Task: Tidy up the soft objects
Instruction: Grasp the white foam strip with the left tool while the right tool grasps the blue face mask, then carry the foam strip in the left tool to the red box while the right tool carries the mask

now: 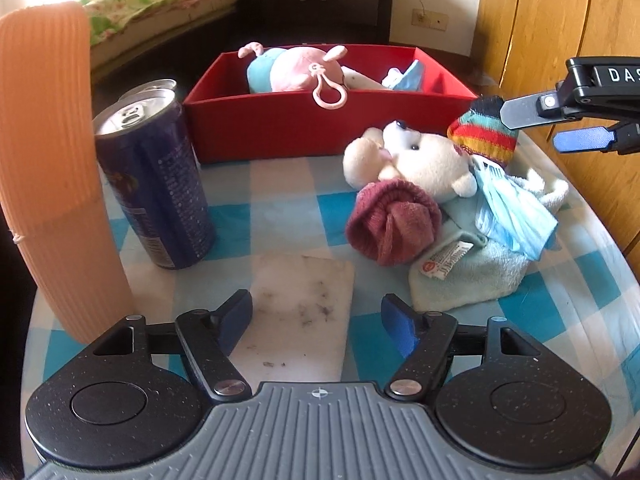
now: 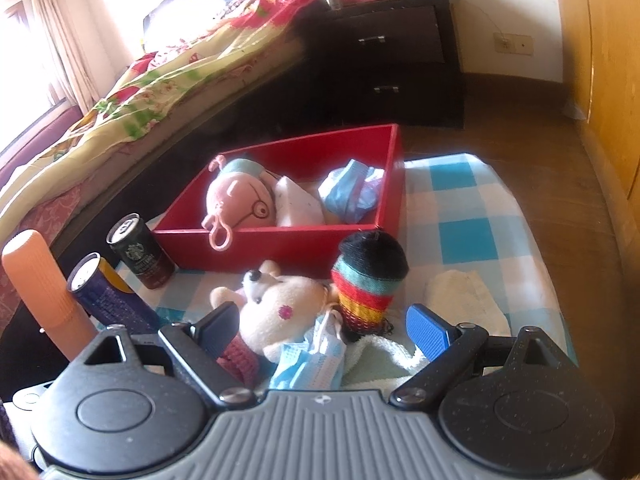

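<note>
The red box (image 1: 320, 128) is the landmark here, and it is already partly filled. Inside it lie a pink soft toy (image 2: 240, 200) with a pink clip hanging over the front wall, a white cloth (image 2: 298, 204) beside it, and a blue face mask (image 2: 352, 192) toward the far end. So a part of the sorting seems done.

The rest is still outside, on the checkered bench (image 1: 280, 184), just in front of the box's front wall: a white teddy bear (image 1: 412, 156), a striped sock (image 1: 480, 136) touching the bear, a dark red knitted ball (image 1: 392, 224), a second blue mask (image 1: 512, 212) and a pale green towel (image 1: 468, 272) under them. A stained white cloth (image 1: 304, 312) lies alone, nearer than the pile. Left of the box stand the cans (image 2: 140, 256) and an orange roll (image 1: 52, 168); they are hard things and, I think, do not belong in the box.

The left hand-held gripper (image 1: 316, 320) is open and empty above the stained cloth. The right hand-held gripper (image 2: 324, 332) is also open, over the bear and mask, gripping nothing. I judge less than half is done.
</note>
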